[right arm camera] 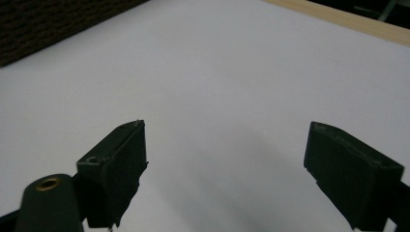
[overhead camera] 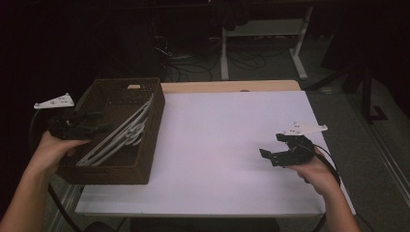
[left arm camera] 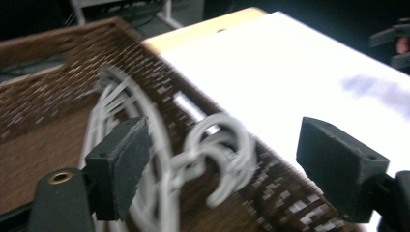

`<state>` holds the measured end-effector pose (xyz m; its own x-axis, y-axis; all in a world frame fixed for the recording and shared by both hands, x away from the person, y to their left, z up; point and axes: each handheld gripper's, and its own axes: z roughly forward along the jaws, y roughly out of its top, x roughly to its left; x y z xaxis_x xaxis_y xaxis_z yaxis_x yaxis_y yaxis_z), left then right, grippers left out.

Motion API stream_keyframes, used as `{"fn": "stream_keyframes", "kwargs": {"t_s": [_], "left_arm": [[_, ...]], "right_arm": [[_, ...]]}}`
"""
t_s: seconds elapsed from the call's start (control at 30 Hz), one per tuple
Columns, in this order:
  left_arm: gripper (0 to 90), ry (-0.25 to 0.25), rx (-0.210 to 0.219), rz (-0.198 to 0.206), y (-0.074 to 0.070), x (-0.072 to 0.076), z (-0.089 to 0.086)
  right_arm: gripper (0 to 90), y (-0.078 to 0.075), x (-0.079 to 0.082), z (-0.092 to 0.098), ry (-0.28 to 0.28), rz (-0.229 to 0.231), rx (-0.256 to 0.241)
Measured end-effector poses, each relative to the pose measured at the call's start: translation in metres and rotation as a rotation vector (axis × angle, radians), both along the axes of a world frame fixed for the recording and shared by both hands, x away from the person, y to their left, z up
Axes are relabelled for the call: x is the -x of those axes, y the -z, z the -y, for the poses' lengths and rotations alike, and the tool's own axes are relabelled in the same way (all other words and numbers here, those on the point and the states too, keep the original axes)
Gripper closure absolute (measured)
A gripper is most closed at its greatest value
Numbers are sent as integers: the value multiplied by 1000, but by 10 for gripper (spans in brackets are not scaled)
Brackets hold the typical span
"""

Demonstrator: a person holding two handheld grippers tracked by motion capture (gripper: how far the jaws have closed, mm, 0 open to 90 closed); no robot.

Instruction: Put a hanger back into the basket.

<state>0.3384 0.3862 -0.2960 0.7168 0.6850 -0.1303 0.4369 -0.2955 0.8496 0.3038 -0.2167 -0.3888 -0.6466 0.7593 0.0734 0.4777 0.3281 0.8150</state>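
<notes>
a person's left gripper [overhead camera: 99, 122] hovers over the brown wicker basket [overhead camera: 145, 159] at the left edge of the white table [overhead camera: 232, 145], its jaws spread wide and holding nothing, the white plastic hangers [overhead camera: 121, 135] lying stacked inside the basket just beneath them; in the left gripper view the hanger hooks [left arm camera: 220, 159] sit between the parted jaws, blurred. the right gripper [overhead camera: 268, 155] rests low near the table's right edge, jaws wide apart and empty over bare surface. no writing or labels can be read. the table between basket and right gripper lies open.
</notes>
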Motion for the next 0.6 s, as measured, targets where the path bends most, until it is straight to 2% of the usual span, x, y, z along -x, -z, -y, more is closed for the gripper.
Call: {"fn": "stream_keyframes", "kwargs": {"t_s": [0.13,0.3,0.33,0.43,0.5,0.6], "left_arm": [[162,43,25,21,-4,9,26],[136,117,72,43,1,18,58],[125,129,71,44,4,19,64],[116,148,51,45,13,20,79],[92,166,53,37,20,20,86],[51,192,13,4,29,19,95]], "right_arm": [[133,-15,5,0,-18,19,-21],[92,-34,10,-2,-43,33,-38],[75,-39,11,-2,-45,40,-39],[62,-43,12,-3,-45,46,-47],[57,-46,13,-4,-44,50,-56],[50,-47,13,-5,-52,52,-55]]}}
